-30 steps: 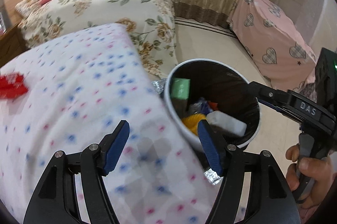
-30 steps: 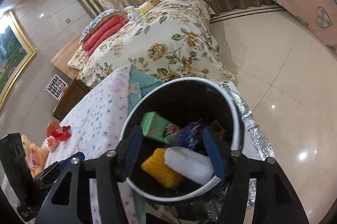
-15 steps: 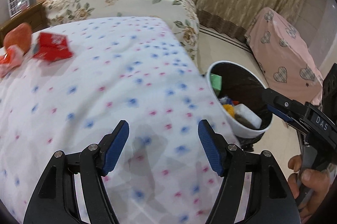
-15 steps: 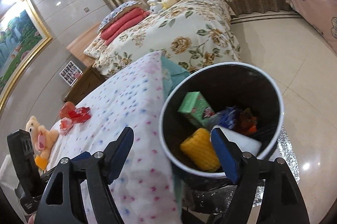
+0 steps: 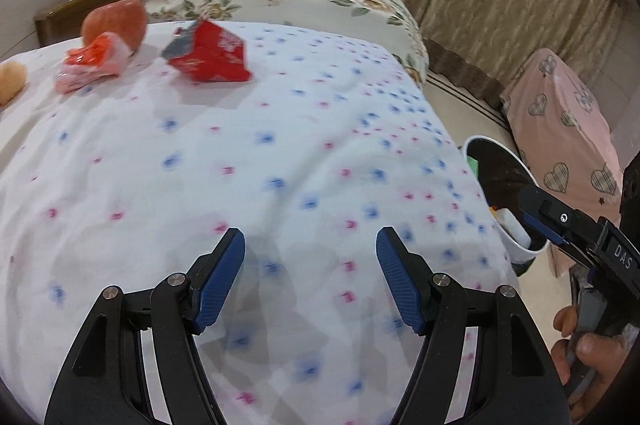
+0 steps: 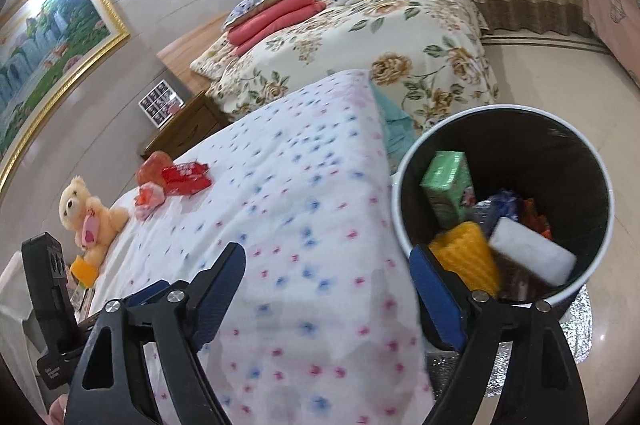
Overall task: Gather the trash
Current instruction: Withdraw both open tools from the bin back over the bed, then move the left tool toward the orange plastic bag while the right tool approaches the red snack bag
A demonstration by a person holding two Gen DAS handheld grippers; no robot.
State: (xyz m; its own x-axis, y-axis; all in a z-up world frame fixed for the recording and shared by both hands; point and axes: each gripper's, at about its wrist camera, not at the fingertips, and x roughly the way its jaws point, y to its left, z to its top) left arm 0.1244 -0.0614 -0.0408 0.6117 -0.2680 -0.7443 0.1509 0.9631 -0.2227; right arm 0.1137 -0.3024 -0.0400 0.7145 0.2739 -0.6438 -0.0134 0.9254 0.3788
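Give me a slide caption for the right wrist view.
Open right tongs hang empty over the dotted bedspread, beside a bin holding trash, with a red wrapper left on the bed.

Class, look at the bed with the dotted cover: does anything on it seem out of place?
Yes. A red wrapper, a crumpled pink-orange wrapper and an apple lie on the dotted cover, litter on a made bed.

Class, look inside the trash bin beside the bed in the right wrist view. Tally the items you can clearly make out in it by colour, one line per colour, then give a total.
Inside the trash bin:
Green: 1, the carton
Yellow: 1, the corn cob
White: 1, the block
Blue: 1, the crumpled wrapper
Orange-red: 1, the scrap
Total: 5 clearly seen; anything underneath is hidden.
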